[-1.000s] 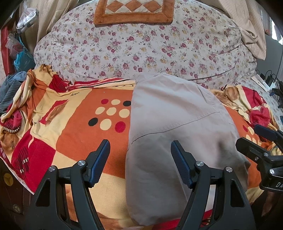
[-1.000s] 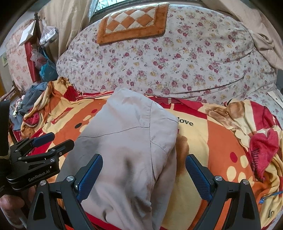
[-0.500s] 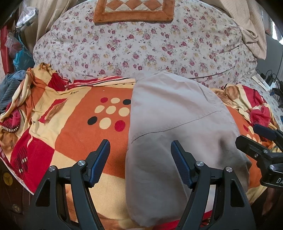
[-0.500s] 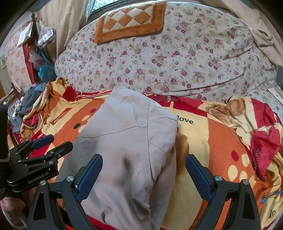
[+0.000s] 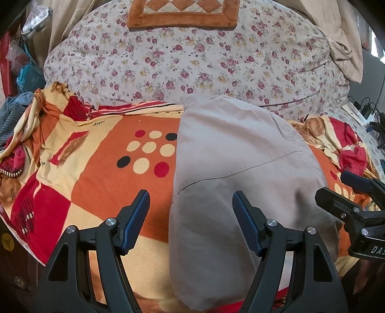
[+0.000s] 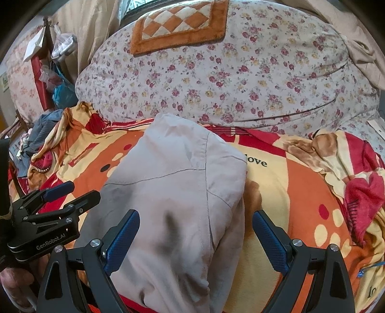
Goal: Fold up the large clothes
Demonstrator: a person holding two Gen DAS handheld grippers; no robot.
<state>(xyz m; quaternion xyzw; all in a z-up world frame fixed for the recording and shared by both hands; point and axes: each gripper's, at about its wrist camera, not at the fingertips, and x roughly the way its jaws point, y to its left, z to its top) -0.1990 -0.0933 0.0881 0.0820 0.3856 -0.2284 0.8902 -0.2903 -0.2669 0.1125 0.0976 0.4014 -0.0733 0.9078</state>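
Observation:
A beige garment [image 5: 235, 173] lies folded into a long strip on an orange, red and cream blanket [image 5: 101, 168]. It also shows in the right wrist view [image 6: 178, 197]. My left gripper [image 5: 191, 199] is open and empty, held over the garment's left edge near its front end. My right gripper [image 6: 195, 224] is open and empty, held over the garment's right edge. Each gripper shows in the other's view, the right one [image 5: 346, 192] at the right edge, the left one [image 6: 72, 192] at the left.
A big floral duvet [image 5: 192, 62] is heaped behind the blanket, with an orange checked mat [image 5: 182, 12] on top. Clothes and bags [image 6: 48, 79] are piled at the far left. Cables [image 5: 368, 113] lie at the far right. The blanket is bunched at its right end [image 6: 361, 192].
Both grippers have risen and pulled back slightly, still open. The garment has not moved.

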